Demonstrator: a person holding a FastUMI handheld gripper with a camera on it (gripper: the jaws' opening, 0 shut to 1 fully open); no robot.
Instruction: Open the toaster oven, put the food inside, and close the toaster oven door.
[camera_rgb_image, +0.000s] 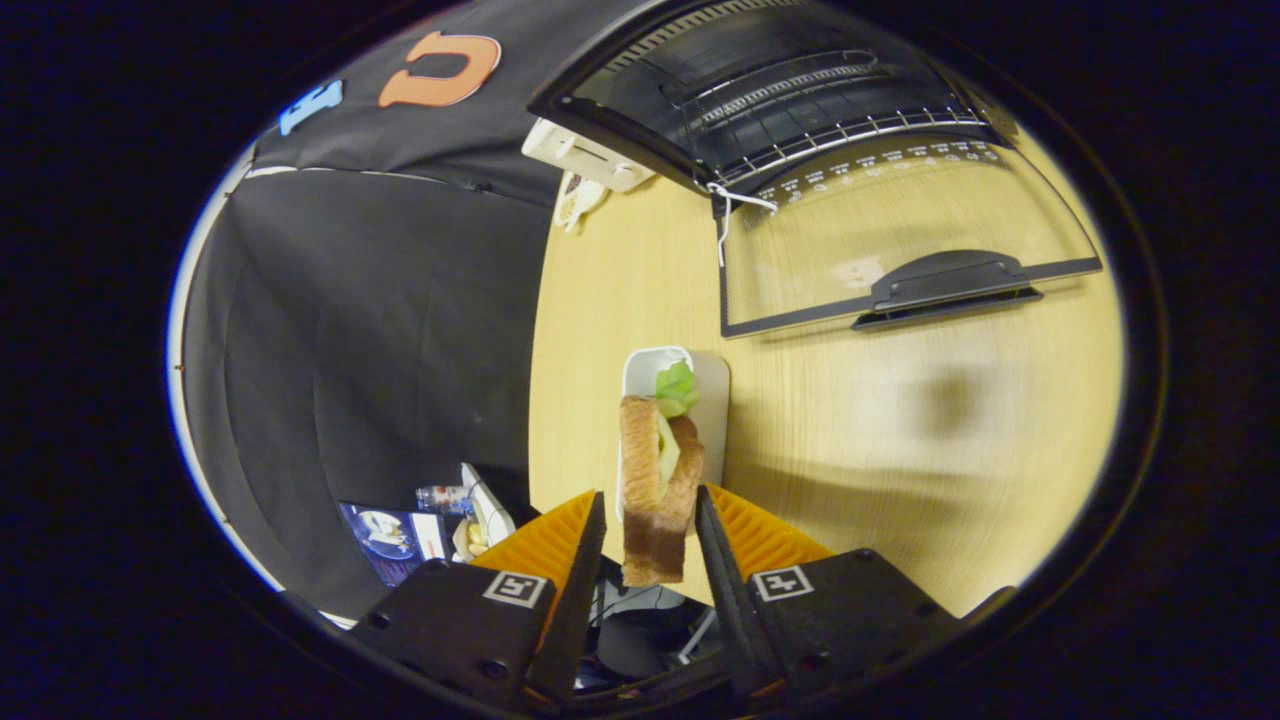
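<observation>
Between the tool (650, 520) fingers: sandwich (655, 490), clamped, lifted above white tray (645, 362) on desk (900, 450). Beyond: oven (780, 90), door (900, 250) down, rack bare. Advice: carry level, clear door edge, set sandwich mid-rack.

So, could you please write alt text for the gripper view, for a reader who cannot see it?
The gripper holds a sandwich upright between its two orange fingers, above a white tray on a wooden table. Beyond them, the toaster oven stands open, its glass door folded down flat and a wire rack inside.
</observation>
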